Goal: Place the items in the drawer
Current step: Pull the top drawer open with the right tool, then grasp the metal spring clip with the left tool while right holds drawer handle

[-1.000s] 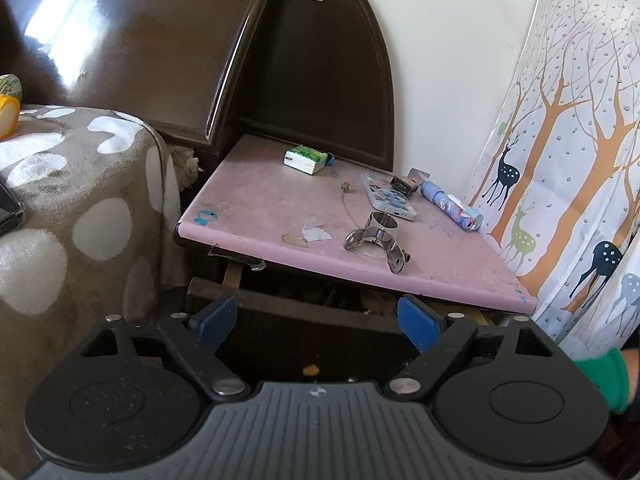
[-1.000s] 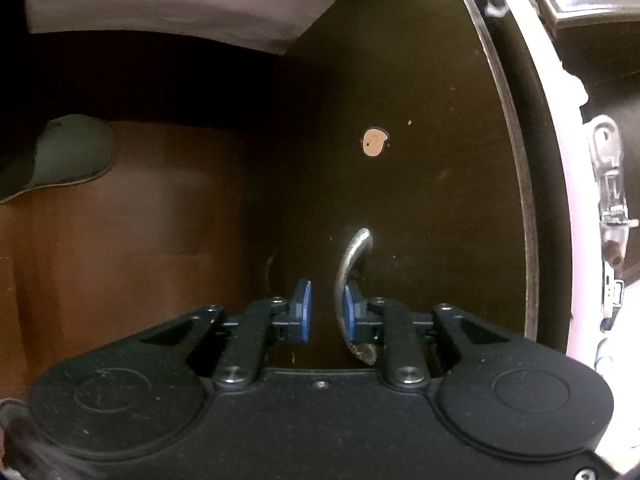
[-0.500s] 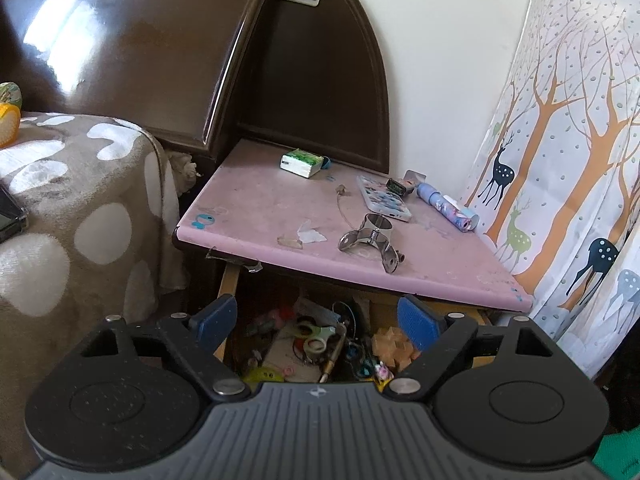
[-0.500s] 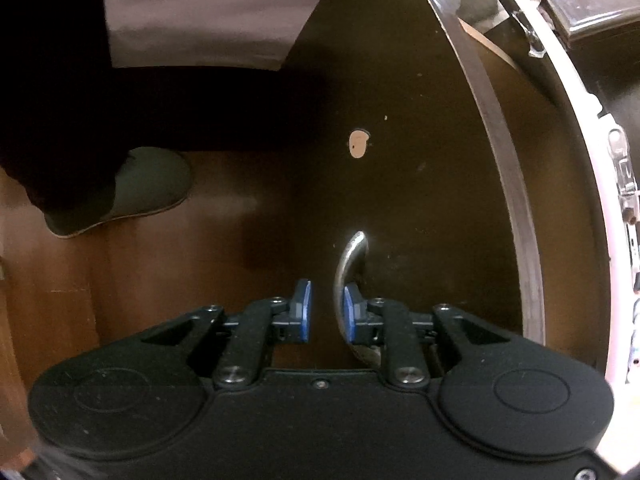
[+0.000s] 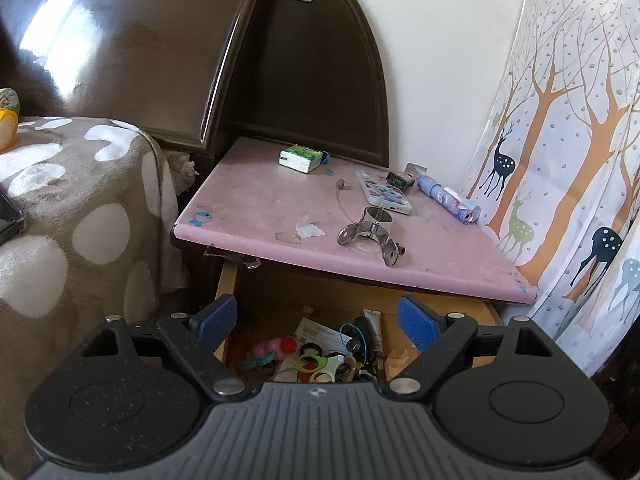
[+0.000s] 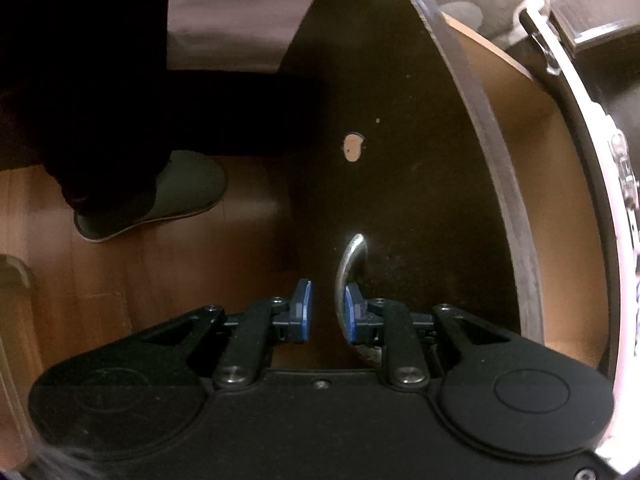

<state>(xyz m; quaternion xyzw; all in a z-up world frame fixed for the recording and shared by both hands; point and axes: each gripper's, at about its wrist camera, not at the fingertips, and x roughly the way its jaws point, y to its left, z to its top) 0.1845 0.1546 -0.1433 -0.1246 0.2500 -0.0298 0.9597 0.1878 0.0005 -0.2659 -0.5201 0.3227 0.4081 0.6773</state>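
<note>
The nightstand's pink top (image 5: 260, 216) carries a metal clamp (image 5: 370, 234), a green-white box (image 5: 300, 157), a phone case (image 5: 384, 192) and a rolled blue umbrella (image 5: 448, 198). Under it the drawer (image 5: 434, 304) stands pulled out, full of small clutter (image 5: 320, 356). My left gripper (image 5: 316, 316) is open and empty, above the drawer's front. My right gripper (image 6: 325, 312) is nearly shut, hooked on the drawer's curved metal handle (image 6: 350, 264); the right pad (image 6: 352, 312) sits behind the handle, with a gap to the left pad.
A bed with a brown spotted blanket (image 5: 80, 208) is at the left, a dark headboard (image 5: 120, 40) behind. A deer-print curtain (image 5: 568, 160) hangs right. In the right wrist view, a grey slipper (image 6: 160, 196) rests on the wood floor by the dark drawer front (image 6: 400, 160).
The drawer has slid out: its dark front dropped out of the left view and the contents came into sight. My right gripper moved back with the handle.
</note>
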